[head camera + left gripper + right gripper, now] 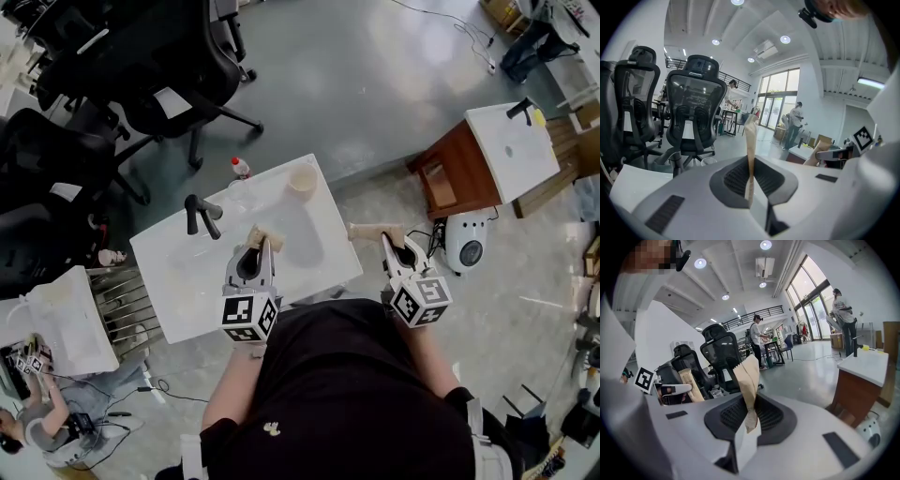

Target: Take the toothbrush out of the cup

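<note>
A pale cup (302, 180) stands near the far edge of the white sink counter (309, 253); I cannot make out a toothbrush in it. My left gripper (263, 235) hovers over the counter's near part, its tan-taped fingertips pressed together with nothing between them. My right gripper (364, 232) is just past the counter's right edge, its taped tips also together and empty. In the left gripper view the left gripper (751, 123) shows as a thin tan strip pointing at office chairs. In the right gripper view the right gripper (749, 367) points the same way, with the cup (715, 392) low behind it.
A black faucet (200, 215) stands at the counter's left. A small red-capped bottle (241, 167) sits by the far edge. Black office chairs (178, 66) crowd the far left. A brown cabinet with a white top (487, 155) and a white device (466, 244) are on the right.
</note>
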The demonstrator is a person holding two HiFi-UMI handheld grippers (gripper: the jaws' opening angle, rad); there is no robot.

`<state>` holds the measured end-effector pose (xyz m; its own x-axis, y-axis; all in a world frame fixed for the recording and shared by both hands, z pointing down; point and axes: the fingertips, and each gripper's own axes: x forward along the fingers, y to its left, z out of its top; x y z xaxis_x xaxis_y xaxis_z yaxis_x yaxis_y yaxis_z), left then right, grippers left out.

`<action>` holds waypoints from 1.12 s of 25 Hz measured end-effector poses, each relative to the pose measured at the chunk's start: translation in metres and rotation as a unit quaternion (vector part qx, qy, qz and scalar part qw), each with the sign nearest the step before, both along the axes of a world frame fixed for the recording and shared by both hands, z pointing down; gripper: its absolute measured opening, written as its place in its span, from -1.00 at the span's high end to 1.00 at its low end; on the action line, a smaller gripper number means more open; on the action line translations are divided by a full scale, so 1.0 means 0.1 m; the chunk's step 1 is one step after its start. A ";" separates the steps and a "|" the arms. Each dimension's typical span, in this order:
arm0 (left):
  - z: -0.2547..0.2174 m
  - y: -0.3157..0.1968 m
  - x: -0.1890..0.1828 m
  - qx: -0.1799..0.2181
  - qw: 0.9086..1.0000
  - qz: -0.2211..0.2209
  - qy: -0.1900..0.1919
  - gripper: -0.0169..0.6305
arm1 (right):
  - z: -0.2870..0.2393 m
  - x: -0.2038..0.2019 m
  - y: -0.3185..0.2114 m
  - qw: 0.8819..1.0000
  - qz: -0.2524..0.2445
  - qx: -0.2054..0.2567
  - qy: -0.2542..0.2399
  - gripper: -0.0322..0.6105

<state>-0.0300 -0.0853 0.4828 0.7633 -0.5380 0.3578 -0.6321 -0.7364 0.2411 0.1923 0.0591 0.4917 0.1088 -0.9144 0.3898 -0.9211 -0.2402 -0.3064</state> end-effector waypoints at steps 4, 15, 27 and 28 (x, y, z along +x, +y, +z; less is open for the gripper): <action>0.01 0.00 0.02 -0.003 1.000 0.007 0.002 0.83 | 0.01 -0.02 -0.01 1.000 -0.002 0.000 -0.002 0.70; -0.05 0.02 0.04 0.004 1.000 0.023 0.003 0.83 | -0.07 -0.13 -0.09 0.999 -0.034 0.017 0.007 0.70; -0.06 0.05 0.01 0.007 1.000 0.019 0.001 0.83 | -0.07 -0.14 -0.10 0.999 -0.040 0.014 0.009 0.70; -0.06 0.04 0.00 0.007 1.000 0.018 0.000 0.83 | -0.07 -0.15 -0.10 0.999 -0.040 0.014 0.008 0.70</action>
<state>-0.0298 -0.0810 0.4767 0.7830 -0.5143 0.3499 -0.6043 -0.7624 0.2314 0.1774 0.0487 0.4848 0.0409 -0.9310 0.3628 -0.9422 -0.1568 -0.2962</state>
